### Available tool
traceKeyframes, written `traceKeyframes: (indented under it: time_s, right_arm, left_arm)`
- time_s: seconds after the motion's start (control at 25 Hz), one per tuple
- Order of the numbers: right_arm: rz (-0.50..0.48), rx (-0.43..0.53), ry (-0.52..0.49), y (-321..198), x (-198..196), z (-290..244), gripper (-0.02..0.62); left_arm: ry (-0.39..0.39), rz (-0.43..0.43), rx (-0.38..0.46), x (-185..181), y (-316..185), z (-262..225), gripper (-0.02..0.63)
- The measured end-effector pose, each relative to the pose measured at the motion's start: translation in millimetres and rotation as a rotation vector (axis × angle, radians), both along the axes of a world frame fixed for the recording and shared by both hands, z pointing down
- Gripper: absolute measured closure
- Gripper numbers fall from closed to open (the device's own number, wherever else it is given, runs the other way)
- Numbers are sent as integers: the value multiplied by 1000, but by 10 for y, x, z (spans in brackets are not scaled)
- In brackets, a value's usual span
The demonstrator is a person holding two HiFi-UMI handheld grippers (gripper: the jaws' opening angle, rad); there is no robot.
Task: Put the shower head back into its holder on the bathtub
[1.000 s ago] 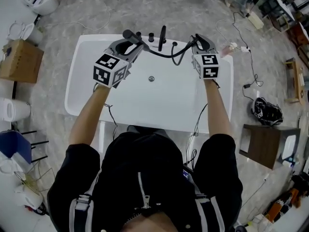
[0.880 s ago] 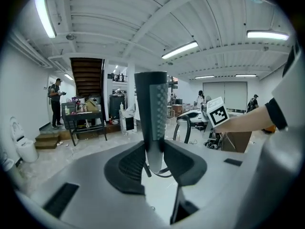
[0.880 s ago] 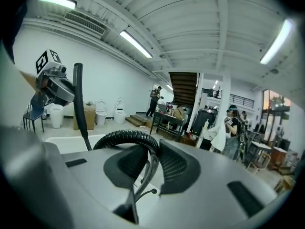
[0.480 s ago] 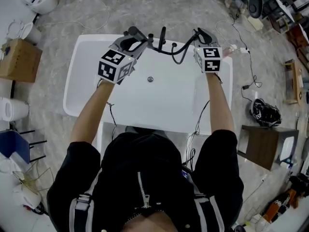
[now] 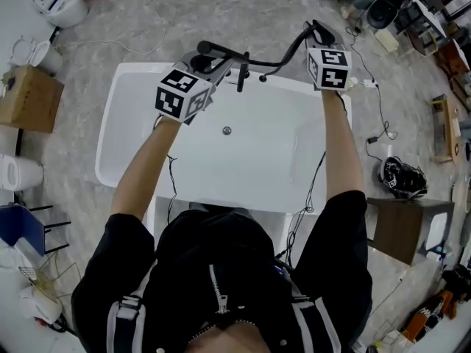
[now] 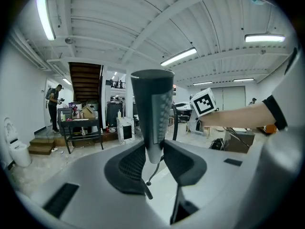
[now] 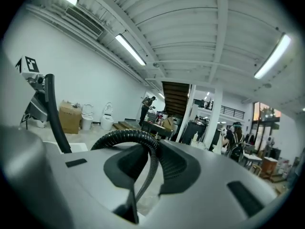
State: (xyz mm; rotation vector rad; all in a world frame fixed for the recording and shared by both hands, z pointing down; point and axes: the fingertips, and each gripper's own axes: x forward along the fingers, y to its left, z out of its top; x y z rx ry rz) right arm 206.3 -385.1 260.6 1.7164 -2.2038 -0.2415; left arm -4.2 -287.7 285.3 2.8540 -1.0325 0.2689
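The black shower head [image 5: 213, 48] hangs over the far rim of the white bathtub [image 5: 147, 160], with my left gripper [image 5: 213, 63] shut on its handle. In the left gripper view the handle [image 6: 153, 109] stands upright between the pads [image 6: 155, 159]. Its black ribbed hose [image 5: 283, 57] runs right to my right gripper [image 5: 315, 29], which is shut on it and held high past the tub's far right corner. The hose [image 7: 126, 136] loops over and down between that gripper's pads [image 7: 151, 161]. Black tap fittings [image 5: 241, 79] stand on the far rim below the shower head.
The tub's drain [image 5: 227, 130] lies mid-basin. A cardboard box [image 5: 26, 98] and toilets [image 5: 62, 2] stand at the left. A brown stool [image 5: 401, 230], a dark bag [image 5: 401, 176] and cables lie on the floor at the right.
Both grippers have risen and moved toward the tub's far rim. The right one went higher and farther, drawing the hose up with it. Both grips held.
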Motion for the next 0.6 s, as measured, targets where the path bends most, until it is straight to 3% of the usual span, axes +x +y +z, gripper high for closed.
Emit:
traceKeyframes:
  time_s: [0.24,0.6]
  right_arm:
    - [52,-34,-95,-182,202,290,520]
    - [73,-125,-183,-183,341,1095,518]
  left_arm:
    - [5,-5,-16,113,-175,122,471]
    - [-1,10,-80,247,-228,691,471]
